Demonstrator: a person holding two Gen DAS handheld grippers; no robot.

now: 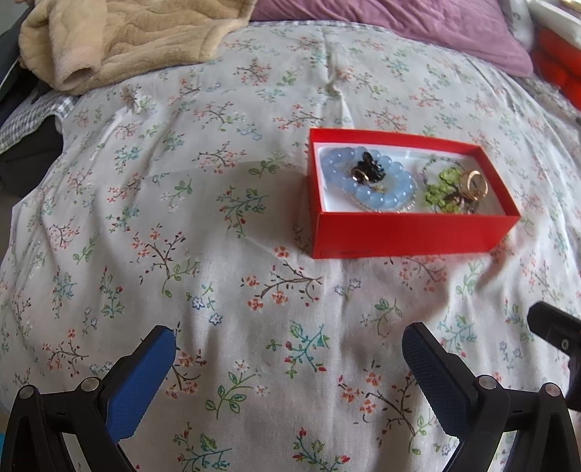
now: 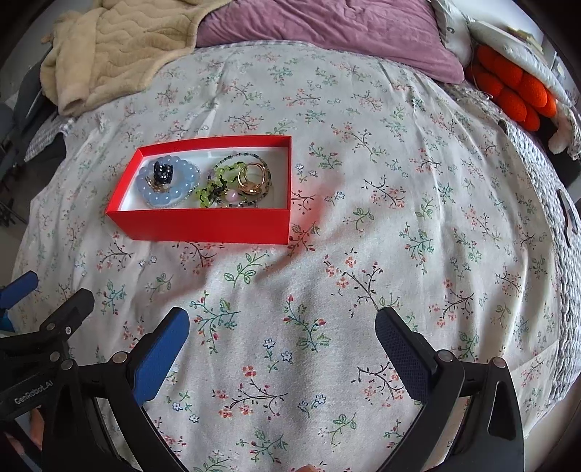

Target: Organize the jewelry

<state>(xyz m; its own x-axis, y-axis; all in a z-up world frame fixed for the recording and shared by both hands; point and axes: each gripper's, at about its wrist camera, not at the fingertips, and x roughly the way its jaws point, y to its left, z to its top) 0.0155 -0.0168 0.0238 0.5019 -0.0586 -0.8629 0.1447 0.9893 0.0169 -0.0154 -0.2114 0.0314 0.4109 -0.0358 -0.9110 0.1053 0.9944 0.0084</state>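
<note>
- Red cardboard box is sitting open on the bed's floral sheet, ahead of both grippers and touching neither.
- Inside the box, a pale blue bead bracelet is lying at the left end with a small black charm resting on it.
- Beside it, toward the right end, a green bead bracelet is lying tangled with gold rings; from the right wrist view a pink bead is showing among them.
- Left gripper is hovering low over the sheet with its blue-padded fingers spread wide apart, holding nothing.
- Right gripper is hovering beside it, its fingers likewise spread apart and empty.
- Beige fleece blanket is lying bunched at the far left of the bed, with a purple pillow beside it.
- Orange plush object is sitting off the bed's far right edge.
</note>
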